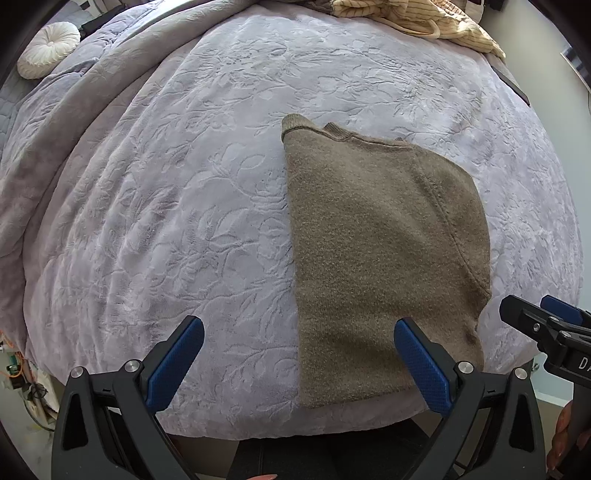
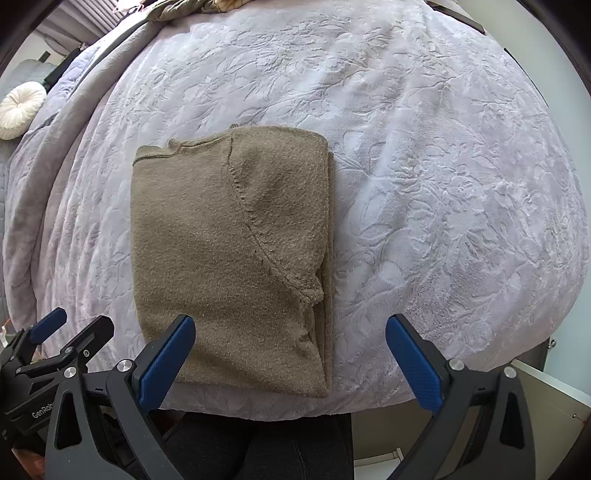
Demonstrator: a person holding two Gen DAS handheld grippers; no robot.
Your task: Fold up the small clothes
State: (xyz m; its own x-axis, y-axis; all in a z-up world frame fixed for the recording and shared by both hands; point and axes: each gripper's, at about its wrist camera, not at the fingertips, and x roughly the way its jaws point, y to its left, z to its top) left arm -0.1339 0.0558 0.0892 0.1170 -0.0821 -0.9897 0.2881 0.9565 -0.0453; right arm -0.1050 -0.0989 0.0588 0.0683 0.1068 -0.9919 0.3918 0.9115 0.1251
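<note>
Left wrist view: my left gripper (image 1: pixel 299 354) hangs with its jaws spread wide and nothing between them, above the near edge of the sweater (image 1: pixel 384 258). My right gripper (image 2: pixel 290 354), in the right wrist view, is likewise spread wide and empty, straddling the sweater's near right corner. Neither pad visibly presses the knit.

The sweater (image 2: pixel 229 251) lies on the blanket (image 2: pixel 424 184), near its front edge. It is folded into a narrow upright rectangle, with the collar at the far end and a sleeve seam curving across the top layer. Layered edges show along its right side.

Judgement: the next fold would bring the near hem up toward the collar. Risks from here: a pinch that catches only the top layer would peel the stack apart; uneven lifting by the two grippers would skew the rectangle; the plush blanket could snag in a low pinch and drag along.

Far beyond the sweater sits a heap of striped clothes (image 1: pixel 424 18); far to its left, a round white cushion (image 1: pixel 48 48). No baskets, boxes or other containers are visible.
</note>
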